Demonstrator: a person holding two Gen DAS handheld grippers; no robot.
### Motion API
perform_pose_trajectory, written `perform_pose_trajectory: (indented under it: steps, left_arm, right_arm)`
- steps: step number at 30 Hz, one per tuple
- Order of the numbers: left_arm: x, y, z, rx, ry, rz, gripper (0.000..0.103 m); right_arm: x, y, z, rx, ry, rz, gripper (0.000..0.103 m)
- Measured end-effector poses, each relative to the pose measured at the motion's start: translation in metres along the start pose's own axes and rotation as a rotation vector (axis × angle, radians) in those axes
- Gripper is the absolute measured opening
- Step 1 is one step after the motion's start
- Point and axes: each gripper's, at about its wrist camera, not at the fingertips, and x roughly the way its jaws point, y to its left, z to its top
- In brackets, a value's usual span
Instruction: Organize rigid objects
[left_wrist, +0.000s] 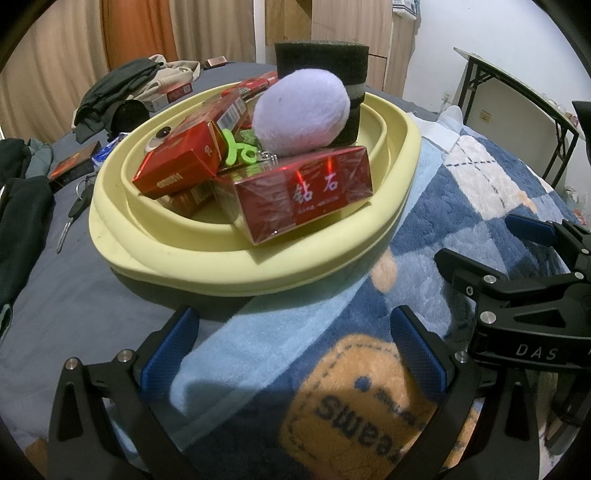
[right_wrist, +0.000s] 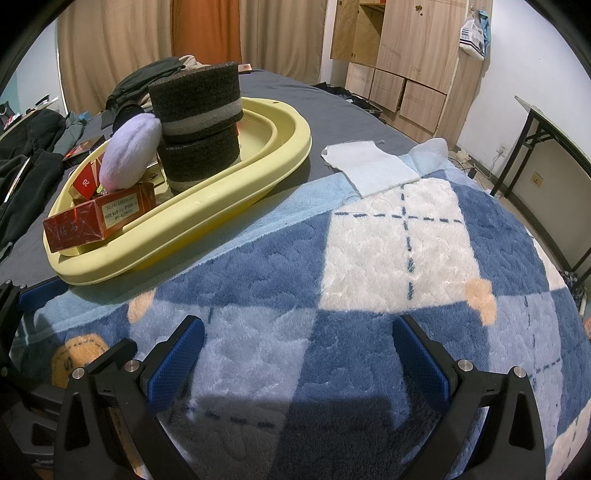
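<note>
Left wrist view: yellow basin (left_wrist: 255, 273) ahead on bed, heaped with red boxes (left_wrist: 303, 194), lilac pom-pom (left_wrist: 301, 114). Left gripper (left_wrist: 291, 354) and right gripper (right_wrist: 297, 360) spread wide, empty, over plaid blanket (right_wrist: 388, 258).

A pale yellow basin (left_wrist: 236, 266) sits ahead of the left gripper (left_wrist: 291, 354), whose finger pads (left_wrist: 170, 350) are blue on black arms. In the basin are glossy red boxes (left_wrist: 303, 199) with pale lettering, a lilac plush ball (left_wrist: 299, 114), a bright green piece (left_wrist: 240, 147) and a charcoal sponge stack (right_wrist: 199, 122) with 1 grey band. Under the right gripper (right_wrist: 295, 362) lies a blanket (right_wrist: 399, 258) checked navy, light blue and white, with peach dots.
</note>
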Motion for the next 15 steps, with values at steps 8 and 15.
perform_pose_trajectory:
  steps: [8,15]
  left_arm:
    - [0.0009,-0.0023,0.0007,0.003,-0.011,0.002,0.103]
    - [-0.0002,-0.0005,-0.0019,0.001,-0.013,-0.002,0.103]
  right_arm:
    - [0.0004,-0.0003,-0.0003,0.000,-0.001,-0.001,0.103]
    - [0.0014,-0.0016,-0.0003,-0.004,0.000,-0.005,0.103]
